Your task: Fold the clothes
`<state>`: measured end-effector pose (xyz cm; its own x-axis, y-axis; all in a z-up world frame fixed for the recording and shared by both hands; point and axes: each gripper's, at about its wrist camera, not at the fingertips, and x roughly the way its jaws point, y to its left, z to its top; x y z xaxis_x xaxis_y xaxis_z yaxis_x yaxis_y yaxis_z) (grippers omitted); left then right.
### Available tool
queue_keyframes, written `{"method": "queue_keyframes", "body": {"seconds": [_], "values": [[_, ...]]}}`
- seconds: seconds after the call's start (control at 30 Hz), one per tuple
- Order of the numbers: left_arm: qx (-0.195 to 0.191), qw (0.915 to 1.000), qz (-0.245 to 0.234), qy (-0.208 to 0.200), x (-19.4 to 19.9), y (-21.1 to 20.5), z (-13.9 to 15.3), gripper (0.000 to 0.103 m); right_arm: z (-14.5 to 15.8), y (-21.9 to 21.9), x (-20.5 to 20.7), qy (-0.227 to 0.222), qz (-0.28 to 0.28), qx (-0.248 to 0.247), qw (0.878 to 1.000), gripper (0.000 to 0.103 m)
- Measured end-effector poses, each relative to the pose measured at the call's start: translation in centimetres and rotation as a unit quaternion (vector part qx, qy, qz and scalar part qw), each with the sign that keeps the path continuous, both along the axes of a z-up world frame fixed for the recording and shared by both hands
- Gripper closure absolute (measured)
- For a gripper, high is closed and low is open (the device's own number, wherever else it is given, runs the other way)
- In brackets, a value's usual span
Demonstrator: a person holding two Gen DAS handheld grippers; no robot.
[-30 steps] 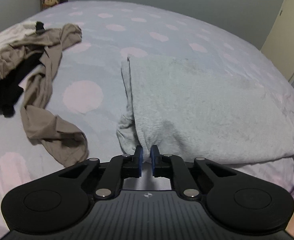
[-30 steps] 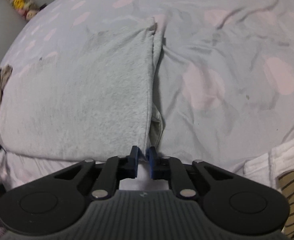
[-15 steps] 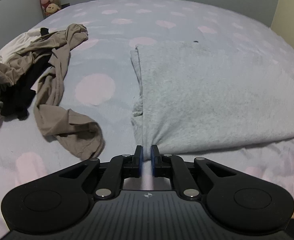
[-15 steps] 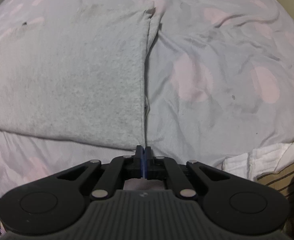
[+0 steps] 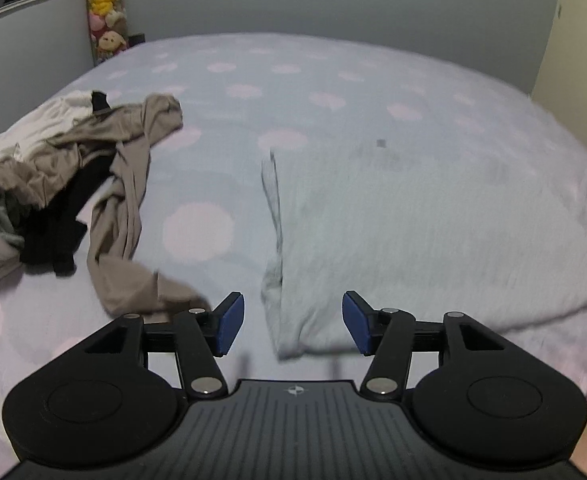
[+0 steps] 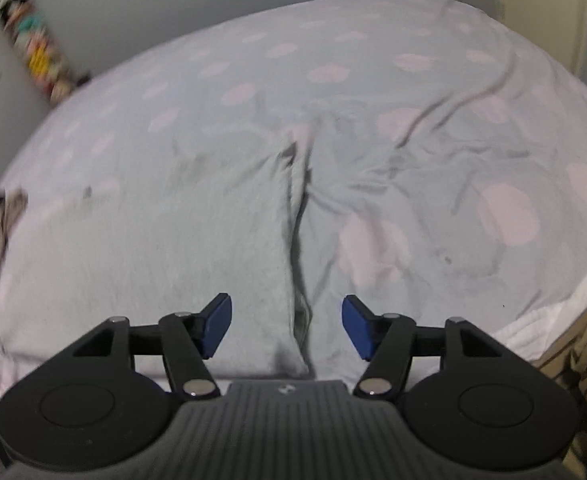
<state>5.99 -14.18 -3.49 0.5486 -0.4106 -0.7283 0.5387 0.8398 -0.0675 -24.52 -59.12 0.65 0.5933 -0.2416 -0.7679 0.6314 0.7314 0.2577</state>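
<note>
The left claw [image 5: 292, 322] hangs with its blue pads spread wide, having just been opening; the near left corner of the folded pale grey-green fleecy garment [image 5: 413, 232] lies on the bed below the gap, free of both pads. The right claw [image 6: 286, 326] is likewise parted, its jaws just opened, and the garment's near right corner [image 6: 197, 240] lies under the gap, touched by neither pad. The garment rests flat on the lilac bedsheet with pink polka dots [image 5: 197, 232], its folded edges running away from the claws. Near the right claw's right side sit a white cloth [image 6: 553, 304] and a tan striped fabric [image 6: 585, 348]. Further left of the garment, well apart from it, lies a heap of beige, black and white clothes [image 5: 73, 184]. At the far wall hangs a column of plush toys [image 5: 105, 4].
</note>
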Motion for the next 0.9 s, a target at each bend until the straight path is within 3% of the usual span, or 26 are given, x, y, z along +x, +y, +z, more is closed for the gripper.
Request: {"method": "queue_keyframes", "body": {"seconds": [0.13, 0.23, 0.3, 0.33, 0.53, 0.8, 0.83, 0.9], "values": [[-0.037, 0.9991, 0.012, -0.013, 1.0, -0.4, 1.4, 0.029, 0.5, -0.1, 0.3, -0.046, -0.036, -0.009, 0.998, 0.04], [-0.084, 0.9952, 0.037, -0.035, 1.8, -0.7, 1.9, 0.029, 1.1, -0.9, 1.4, -0.053, -0.041, -0.027, 0.997, 0.037], [-0.096, 0.9939, 0.047, -0.028, 2.8, -1.2, 2.0, 0.029, 0.9, -1.6, 2.6, -0.057, -0.033, -0.036, 0.997, 0.017], [-0.101, 0.9934, 0.048, -0.024, 3.3, -1.5, 1.9, 0.029, 0.7, -2.0, 3.3, -0.057, -0.031, -0.041, 0.997, 0.014], [-0.074, 0.9956, 0.053, 0.022, 7.1, -3.5, 0.2, 0.029, -1.7, -4.1, 6.6, -0.055, -0.051, -0.004, 0.997, 0.013], [-0.055, 0.9967, 0.057, 0.014, 8.9, -5.7, -2.4, 0.03, -5.4, -5.4, 9.5, -0.096, -0.056, -0.001, 0.994, 0.013], [-0.054, 0.9968, 0.058, 0.015, 9.1, -5.9, -2.8, 0.032, -5.9, -5.6, 9.6, -0.1, -0.06, 0.003, 0.993, 0.015], [-0.047, 0.9968, 0.063, 0.015, 9.4, -6.2, -3.7, 0.033, -6.8, -6.0, 9.9, -0.104, -0.066, 0.02, 0.992, 0.03]]}}
